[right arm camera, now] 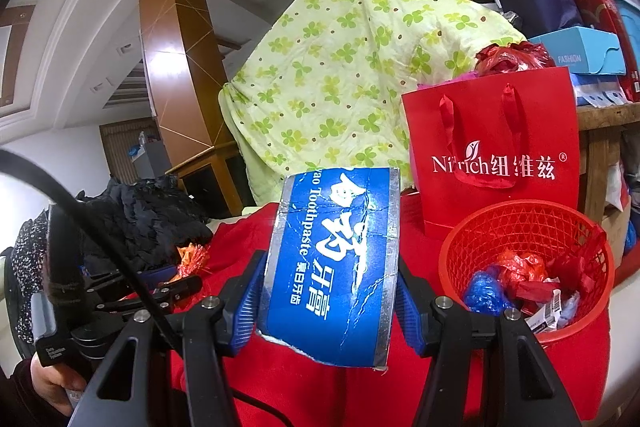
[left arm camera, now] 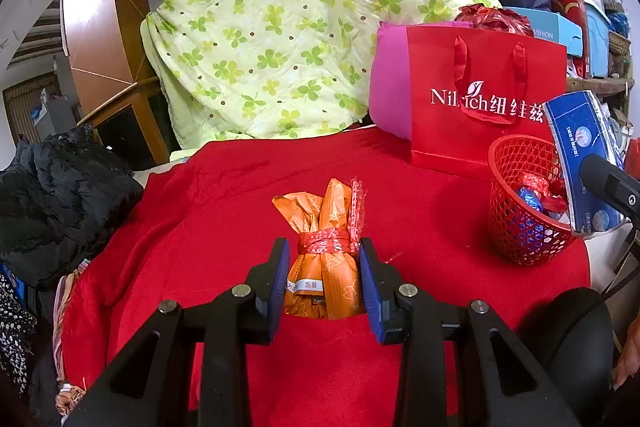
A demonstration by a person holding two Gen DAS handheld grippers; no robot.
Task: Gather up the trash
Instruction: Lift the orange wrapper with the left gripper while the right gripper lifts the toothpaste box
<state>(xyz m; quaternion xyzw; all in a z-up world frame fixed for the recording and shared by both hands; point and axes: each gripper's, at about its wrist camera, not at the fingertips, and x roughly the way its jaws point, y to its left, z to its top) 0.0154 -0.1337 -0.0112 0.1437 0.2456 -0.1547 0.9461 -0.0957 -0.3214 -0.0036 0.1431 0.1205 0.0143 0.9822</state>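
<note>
- Red mesh basket (right arm camera: 524, 263), lower right, holds crumpled red and blue wrappers (right arm camera: 508, 279).
- Left tongs (left arm camera: 325, 267) clench an orange pouch (left arm camera: 326, 267) at centre, over the red-covered surface (left arm camera: 224, 227).
- Right tongs (right arm camera: 328, 291) grip a blue toothpaste box (right arm camera: 332, 267); a red gift bag (right arm camera: 492, 147) stands behind.

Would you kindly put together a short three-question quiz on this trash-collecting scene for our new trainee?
1. Multiple choice: what does the left gripper hold? A) a blue toothpaste box B) an orange packet tied with red string C) a black jacket
2. True or false: the red mesh basket is empty.
3. Fill in: the right gripper holds a flattened blue ____ box.

Key
1. B: the orange packet sits between the blue pads, over the red cloth.
2. False: crumpled red and blue wrappers lie inside it.
3. Toothpaste: the word is printed on the box.
</note>
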